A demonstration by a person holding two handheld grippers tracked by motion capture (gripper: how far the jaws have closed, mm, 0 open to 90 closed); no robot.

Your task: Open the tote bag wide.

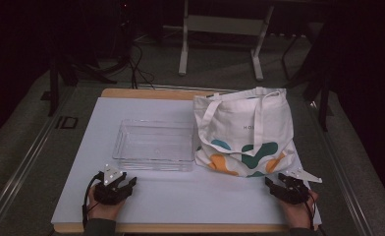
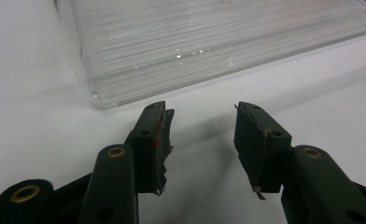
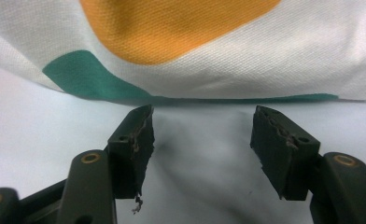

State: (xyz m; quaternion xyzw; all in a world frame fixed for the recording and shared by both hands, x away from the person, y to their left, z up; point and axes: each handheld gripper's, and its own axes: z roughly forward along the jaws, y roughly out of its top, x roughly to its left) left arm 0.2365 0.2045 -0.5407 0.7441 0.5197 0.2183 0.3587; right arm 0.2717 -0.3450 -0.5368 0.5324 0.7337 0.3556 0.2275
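Note:
A clear plastic tray lies in the middle of the white table, and its ribbed near corner sits just beyond my left jaws. To its right stands a white tote bag with orange and teal blobs, its handles drooping over the front. My left gripper rests low near the front left edge, open with nothing between its jaws. Near the front right, my right gripper is open too. Its empty jaws point at the bag's bottom hem, a short gap away.
The white table top has a wooden rim at front and back. Behind the table, on the dark floor, are a white frame's legs and cables. A metal rail runs along the left side.

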